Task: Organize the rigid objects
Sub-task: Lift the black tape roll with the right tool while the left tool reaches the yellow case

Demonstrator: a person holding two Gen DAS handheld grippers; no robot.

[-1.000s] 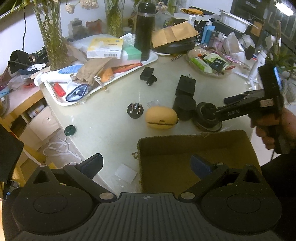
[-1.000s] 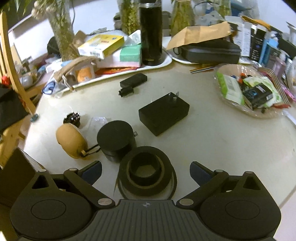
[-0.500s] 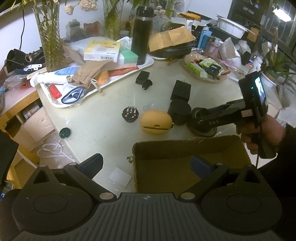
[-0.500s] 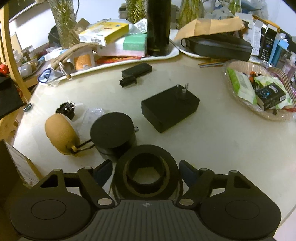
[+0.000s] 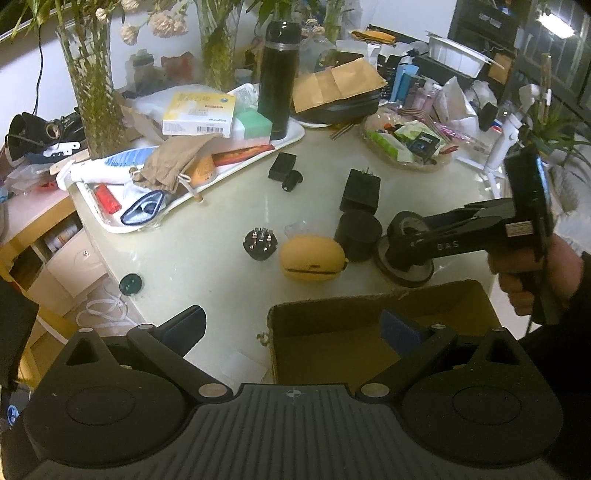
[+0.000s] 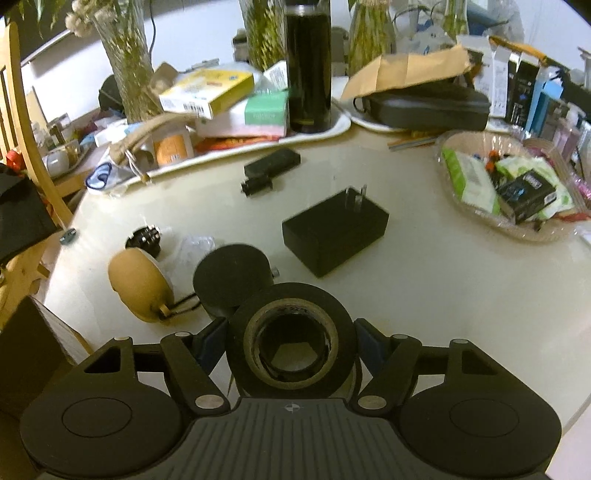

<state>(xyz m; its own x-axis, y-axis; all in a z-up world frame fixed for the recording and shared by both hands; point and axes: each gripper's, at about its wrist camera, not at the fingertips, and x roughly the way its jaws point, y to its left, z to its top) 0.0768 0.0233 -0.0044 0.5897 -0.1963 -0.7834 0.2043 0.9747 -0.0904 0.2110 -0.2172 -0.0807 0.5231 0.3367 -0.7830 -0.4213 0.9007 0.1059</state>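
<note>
Right claw (image 6: 291, 345) clamped across the outer rim of the black tape roll (image 6: 291, 325), by the bench (image 6: 424, 280) edge near the cardboard box (image 5: 369, 343). Light, stiff, slightly slick; grip across the diameter. Left claw (image 5: 291, 325) wide open, empty.

Dim, yellowish indoor light, the brightest source a ceiling lamp (image 5: 561, 26) at top right. The pale table (image 5: 221, 266) carries soft glare and faint shadows. Fisheye bending curves the edges; corners go black. Far clutter looks slightly blurred, perhaps from motion.
</note>
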